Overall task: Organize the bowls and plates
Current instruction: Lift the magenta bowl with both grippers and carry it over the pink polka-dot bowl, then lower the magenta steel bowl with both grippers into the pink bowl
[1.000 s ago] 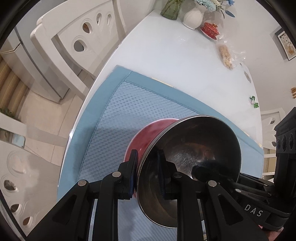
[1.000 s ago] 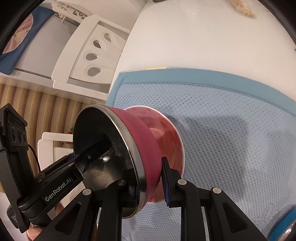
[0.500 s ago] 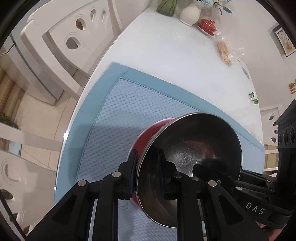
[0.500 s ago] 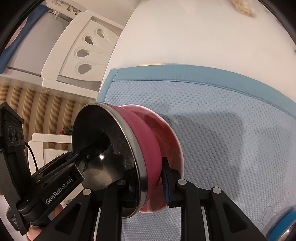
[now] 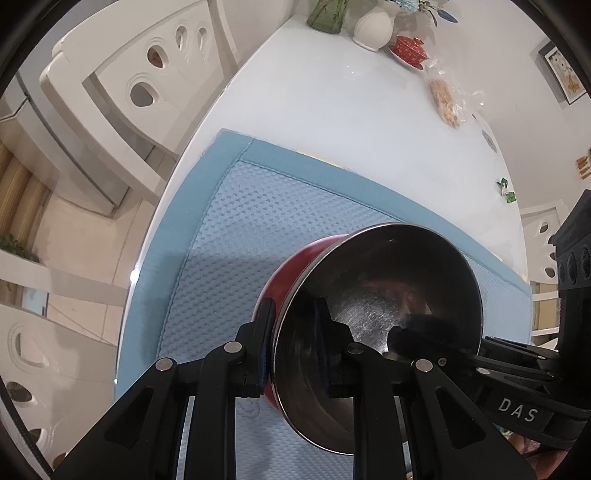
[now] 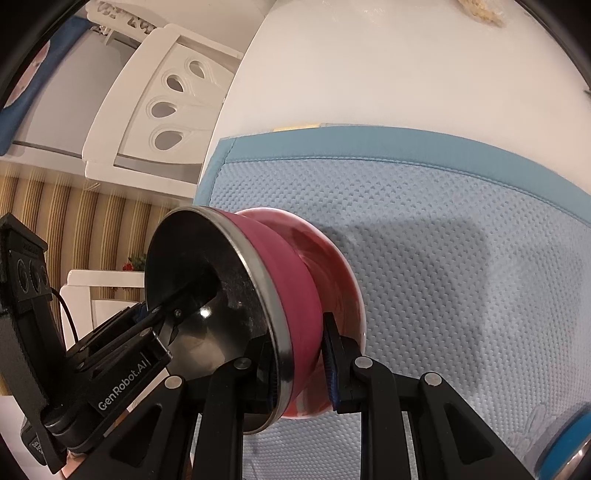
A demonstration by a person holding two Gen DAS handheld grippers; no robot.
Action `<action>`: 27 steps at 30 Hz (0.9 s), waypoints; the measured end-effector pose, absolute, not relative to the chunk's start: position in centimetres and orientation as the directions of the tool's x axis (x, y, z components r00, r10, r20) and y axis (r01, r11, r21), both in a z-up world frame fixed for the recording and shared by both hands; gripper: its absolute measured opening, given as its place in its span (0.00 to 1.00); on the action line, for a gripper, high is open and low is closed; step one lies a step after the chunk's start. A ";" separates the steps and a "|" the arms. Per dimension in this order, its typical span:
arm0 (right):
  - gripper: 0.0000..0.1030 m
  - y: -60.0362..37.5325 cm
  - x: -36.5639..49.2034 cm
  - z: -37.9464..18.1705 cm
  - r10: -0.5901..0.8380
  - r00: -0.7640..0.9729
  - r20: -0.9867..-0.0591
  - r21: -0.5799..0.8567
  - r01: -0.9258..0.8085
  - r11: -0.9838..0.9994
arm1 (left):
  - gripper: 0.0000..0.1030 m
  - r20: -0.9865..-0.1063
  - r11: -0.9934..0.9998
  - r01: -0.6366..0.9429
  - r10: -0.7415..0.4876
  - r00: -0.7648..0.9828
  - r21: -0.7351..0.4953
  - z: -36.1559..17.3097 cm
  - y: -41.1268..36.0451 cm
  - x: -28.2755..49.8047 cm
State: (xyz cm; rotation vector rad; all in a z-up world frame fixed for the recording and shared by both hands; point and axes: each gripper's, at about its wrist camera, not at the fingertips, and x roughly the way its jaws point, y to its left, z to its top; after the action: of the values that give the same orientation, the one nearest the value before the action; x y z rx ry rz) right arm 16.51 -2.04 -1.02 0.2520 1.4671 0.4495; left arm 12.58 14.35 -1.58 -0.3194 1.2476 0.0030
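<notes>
Red bowl (image 5: 384,295) with steel lining, tipped on its side above blue mat (image 5: 236,236) on white table (image 5: 332,110). Left tongs (image 5: 291,343) clamped on bowl wall: one pad outside, one inside. Right tongs (image 6: 299,373) clamped on opposite wall, same manner. Bowl (image 6: 291,295) held between both. White chair (image 5: 122,85) beside table; vases (image 5: 373,26) at far end.

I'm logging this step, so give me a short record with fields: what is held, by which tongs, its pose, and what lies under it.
held: bowl, red outside, steel inside
left tongs: shut on the bowl's rim
right tongs: shut on the rim, opposite side
pose: tipped on its side, mouth toward the left tongs
under: blue mat on a white table
</notes>
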 end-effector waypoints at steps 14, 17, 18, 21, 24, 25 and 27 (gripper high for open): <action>0.25 -2.3 16.5 -0.5 0.417 0.058 -0.907 0.405 -0.143 0.903 | 0.17 -0.932 0.961 -0.160 -0.165 0.323 -0.226 -1.5 14.2 12.5; 0.27 -2.2 16.7 -0.5 0.412 0.055 -0.910 0.399 -0.156 0.903 | 0.17 -0.931 0.961 -0.162 -0.164 0.327 -0.226 -1.3 14.2 12.4; 0.27 -2.1 16.7 -0.5 0.409 0.053 -0.911 0.397 -0.160 0.904 | 0.17 -0.930 0.960 -0.161 -0.167 0.327 -0.228 -1.3 14.2 12.4; 0.27 -2.1 16.9 -0.5 0.394 0.057 -0.917 0.381 -0.165 0.910 | 0.17 -0.927 0.958 -0.162 -0.175 0.331 -0.238 -1.1 14.3 12.3; 0.30 -1.9 17.0 -0.6 0.393 0.052 -0.918 0.379 -0.176 0.908 | 0.17 -0.924 0.957 -0.168 -0.170 0.341 -0.238 -0.8 14.4 12.1; 0.31 -1.8 17.0 -0.6 0.393 0.051 -0.918 0.379 -0.181 0.908 | 0.17 -0.923 0.956 -0.169 -0.172 0.343 -0.241 -0.7 14.5 12.1; 0.34 -1.6 17.0 -0.5 0.393 0.050 -0.918 0.377 -0.191 0.906 | 0.17 -0.923 0.955 -0.175 -0.169 0.346 -0.241 -0.6 14.8 12.0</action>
State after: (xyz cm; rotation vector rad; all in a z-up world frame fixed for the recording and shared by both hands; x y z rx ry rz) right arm 16.98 -1.63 -0.55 0.1696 1.4563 0.4477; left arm 12.04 14.77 -0.57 -0.3218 1.2240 0.0034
